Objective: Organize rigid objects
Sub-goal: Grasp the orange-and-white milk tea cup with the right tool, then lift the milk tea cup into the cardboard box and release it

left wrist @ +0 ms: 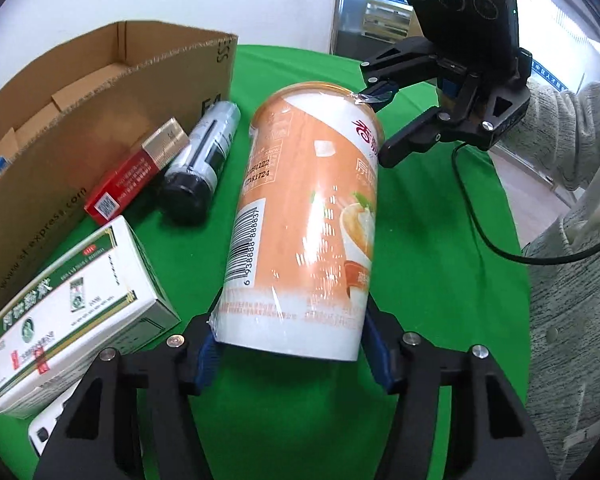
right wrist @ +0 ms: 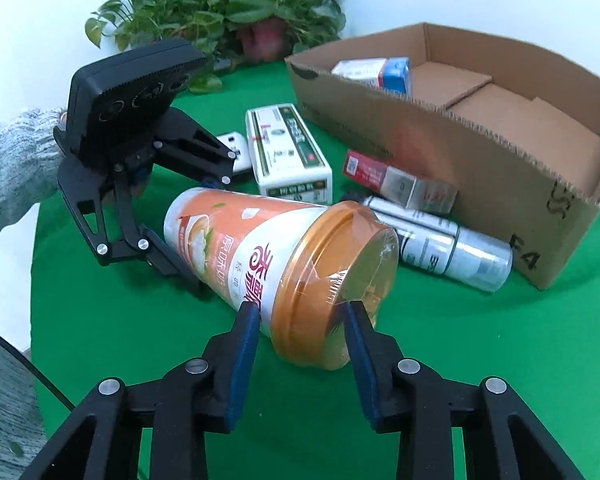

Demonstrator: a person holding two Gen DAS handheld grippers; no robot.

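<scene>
Cup [left wrist: 308, 220] lies sideways between both grippers: left gripper [left wrist: 292, 354] clamps its base, right gripper [right wrist: 300, 316] pinches its lid rim. Next, I judge, lift it toward the box [right wrist: 480, 168] beyond.

The right gripper [right wrist: 302, 320] pinches the gold lid end of an orange cup [right wrist: 260, 256] lying on the green desk [right wrist: 480, 344]; the left gripper [right wrist: 192, 220] clamps its base. A cardboard box [right wrist: 452, 160] stands near the desk's far right edge.
</scene>
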